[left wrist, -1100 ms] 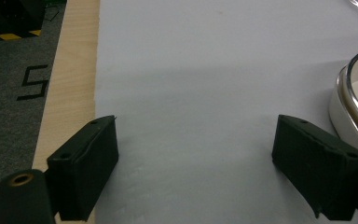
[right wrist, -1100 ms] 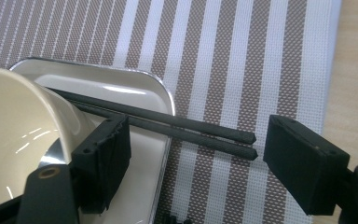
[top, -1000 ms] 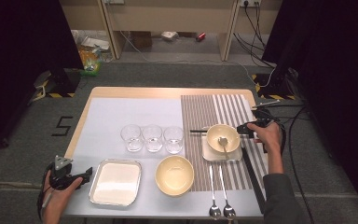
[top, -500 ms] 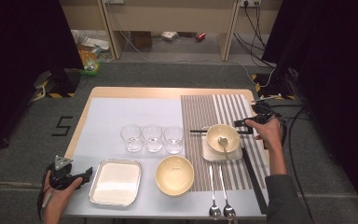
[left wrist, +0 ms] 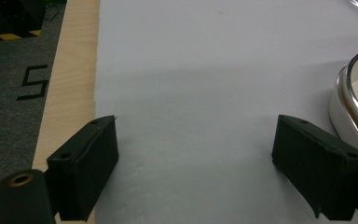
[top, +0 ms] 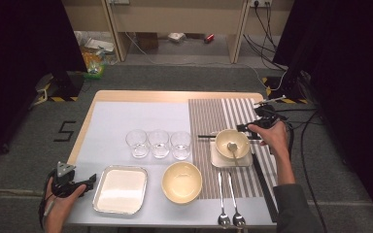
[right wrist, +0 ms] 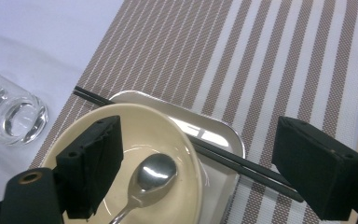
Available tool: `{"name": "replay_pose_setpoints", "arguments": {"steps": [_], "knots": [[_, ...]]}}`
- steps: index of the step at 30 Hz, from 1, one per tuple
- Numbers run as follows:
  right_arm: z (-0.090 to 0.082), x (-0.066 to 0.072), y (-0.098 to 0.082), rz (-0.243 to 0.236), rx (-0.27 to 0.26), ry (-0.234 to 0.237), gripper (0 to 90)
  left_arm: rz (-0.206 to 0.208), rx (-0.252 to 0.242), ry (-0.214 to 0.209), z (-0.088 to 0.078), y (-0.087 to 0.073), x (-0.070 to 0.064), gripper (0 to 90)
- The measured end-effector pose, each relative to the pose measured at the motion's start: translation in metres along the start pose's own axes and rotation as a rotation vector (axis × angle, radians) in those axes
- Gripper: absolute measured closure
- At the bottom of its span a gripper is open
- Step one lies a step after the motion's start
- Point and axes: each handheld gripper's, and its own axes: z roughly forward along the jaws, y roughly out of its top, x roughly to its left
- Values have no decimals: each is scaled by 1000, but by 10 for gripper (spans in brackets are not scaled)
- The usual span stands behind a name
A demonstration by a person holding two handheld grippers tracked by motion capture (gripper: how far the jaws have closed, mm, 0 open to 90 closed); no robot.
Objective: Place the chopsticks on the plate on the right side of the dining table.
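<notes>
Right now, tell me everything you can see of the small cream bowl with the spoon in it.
The small cream bowl is round, glossy and plain, ceramic by its look, and stands upright on a small square metal tray on the striped placemat. A metal spoon lies inside, its bowl facing up and its handle leaning over the near rim. Black chopsticks lie across the tray just behind it. The right claw hangs open above it, touching nothing.

Cream bowl (top: 231, 142), brown-striped placemat (top: 223, 109)
</notes>
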Motion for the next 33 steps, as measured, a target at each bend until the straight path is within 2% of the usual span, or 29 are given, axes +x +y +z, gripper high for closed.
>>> {"name": "replay_pose_setpoints", "arguments": {"steps": [13, 27, 33], "knots": [[-2, 28, 6, -65, -24, 36, 168, -1, 0, 0, 0, 0, 0, 135], [9, 63, 12, -135, -21, 83, 168, -4, -5, 3, 1, 0, 0, 135], [12, 79, 14, -164, -21, 117, 168, -3, -2, 1, 0, 0, 0, 135]]}}
